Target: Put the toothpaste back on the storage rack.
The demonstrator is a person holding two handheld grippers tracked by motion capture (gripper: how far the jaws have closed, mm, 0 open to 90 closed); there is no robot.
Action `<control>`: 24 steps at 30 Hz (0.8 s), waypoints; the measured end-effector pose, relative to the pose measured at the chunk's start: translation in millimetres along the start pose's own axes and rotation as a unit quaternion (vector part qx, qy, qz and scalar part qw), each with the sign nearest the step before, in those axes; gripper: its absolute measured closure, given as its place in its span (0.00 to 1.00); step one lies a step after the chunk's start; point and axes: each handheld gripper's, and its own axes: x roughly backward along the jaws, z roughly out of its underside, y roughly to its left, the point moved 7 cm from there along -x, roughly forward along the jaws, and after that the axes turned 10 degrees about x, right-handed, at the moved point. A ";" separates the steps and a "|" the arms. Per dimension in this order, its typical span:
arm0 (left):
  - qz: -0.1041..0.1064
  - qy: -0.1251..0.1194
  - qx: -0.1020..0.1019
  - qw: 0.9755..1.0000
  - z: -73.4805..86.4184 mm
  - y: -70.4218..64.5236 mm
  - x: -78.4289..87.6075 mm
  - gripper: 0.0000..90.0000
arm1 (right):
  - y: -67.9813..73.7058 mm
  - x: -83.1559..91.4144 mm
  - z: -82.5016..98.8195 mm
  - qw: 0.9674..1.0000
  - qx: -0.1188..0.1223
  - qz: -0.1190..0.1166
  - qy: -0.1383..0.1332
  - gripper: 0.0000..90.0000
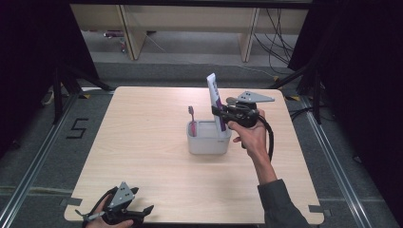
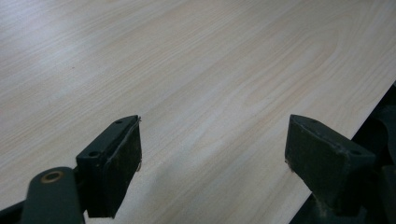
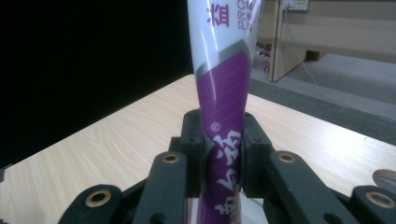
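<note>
- A pale wooden desk (image 1: pixel 142 156) is seen from above, w/ a dark room and grey floor around it.
- Near the desk's centre a small grey holder cup (image 1: pixel 209 140) is stood; a pink toothbrush (image 1: pixel 192 118) is propped upright in its left part.
- A white and purple toothpaste tube (image 1: pixel 216 102) is held upright by the right tool (image 1: pixel 219 113), w/ its lower end inside or just over the right part of the cup; whether it rests on the cup's bottom can't be told.
- In the right gripper view the tube (image 3: pixel 224 116) is clamped between the two black pads, which are pressed on its purple lower section and pinch it slightly.
- The left tool (image 1: pixel 142 211) is rested at the near left edge of the desk, well apart from the cup; in the left gripper view its jaws are spread wide w/ nothing between them, just bare wood (image 2: pixel 196 70).
- Step in hand, as judged: the tube is being placed into the cup beside the brush.
- Next move, as judged: the tube should be lowered until it is seated and leaning on the cup wall, then the pads eased apart and the tool drawn back w/o tipping the tube, cup or brush.
</note>
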 end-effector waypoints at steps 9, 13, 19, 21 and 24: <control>0.001 0.002 0.000 1.000 0.1 0.0 0.5 0.20 | -5.3 -13.8 0.6 1.000 0.005 0.011 -0.005 0.84; -0.006 0.007 -0.008 1.000 0.7 2.1 0.5 0.20 | -6.3 -20.1 2.9 1.000 -0.004 0.008 -0.003 0.84; 0.002 0.000 0.002 1.000 0.3 -0.5 0.1 0.20 | -8.4 -30.7 7.3 1.000 -0.012 0.010 -0.003 0.84; 0.002 0.003 0.003 1.000 0.4 -0.6 0.6 0.20 | -9.3 -33.9 9.0 1.000 -0.009 0.012 -0.003 0.84; 0.001 0.006 -0.002 1.000 0.7 0.2 1.3 0.20 | -9.6 -38.0 10.2 1.000 -0.006 0.010 -0.003 0.84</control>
